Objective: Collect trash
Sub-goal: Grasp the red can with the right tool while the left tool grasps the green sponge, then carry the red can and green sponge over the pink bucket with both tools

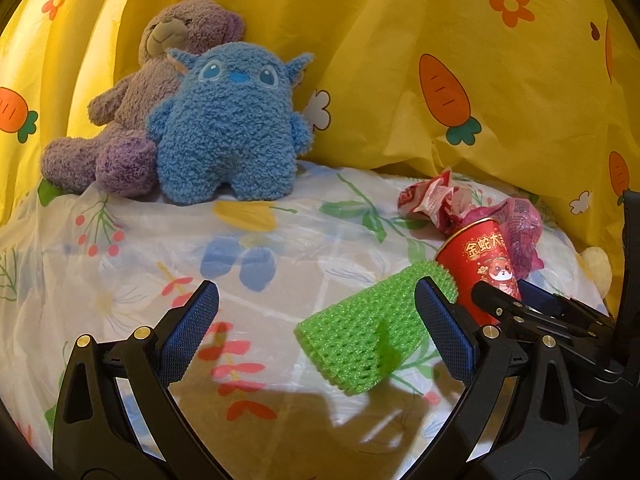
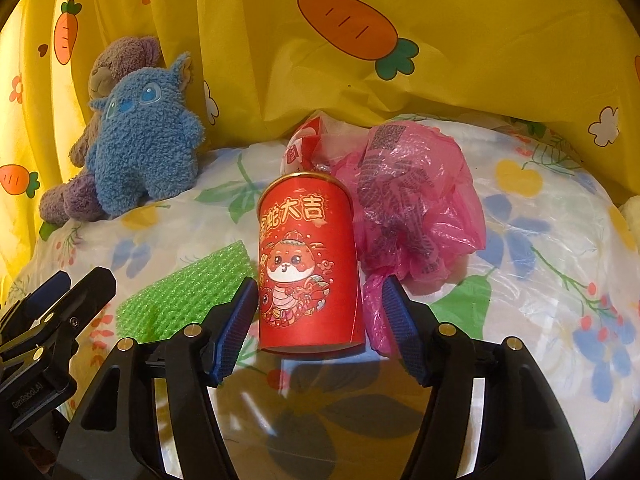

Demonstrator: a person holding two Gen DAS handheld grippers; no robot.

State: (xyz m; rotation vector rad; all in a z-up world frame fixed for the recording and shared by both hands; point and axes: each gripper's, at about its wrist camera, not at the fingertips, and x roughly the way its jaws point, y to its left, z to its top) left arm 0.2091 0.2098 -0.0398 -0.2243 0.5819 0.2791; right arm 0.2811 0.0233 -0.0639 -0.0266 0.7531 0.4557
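A red can [image 2: 308,256] with a cartoon snake stands upright on the floral plastic sheet [image 2: 540,280]. My right gripper [image 2: 320,280] is open around its lower part; the left pad sits close to the can's side, and a gap shows at the right pad. A crumpled pink plastic bag [image 2: 416,200] lies against the can's right side, with a red-and-white wrapper [image 2: 304,140] behind. A green foam net [image 1: 360,336] lies flat left of the can [image 1: 480,260]. My left gripper [image 1: 316,284] hangs open over the sheet, its right finger above the net's end, holding nothing.
A blue plush toy [image 1: 228,120] and a purple teddy bear [image 1: 132,112] sit at the back left against a yellow carrot-print curtain [image 1: 400,60]. The curtain closes off the back and both sides. A pale object [image 1: 598,268] peeks in at the far right.
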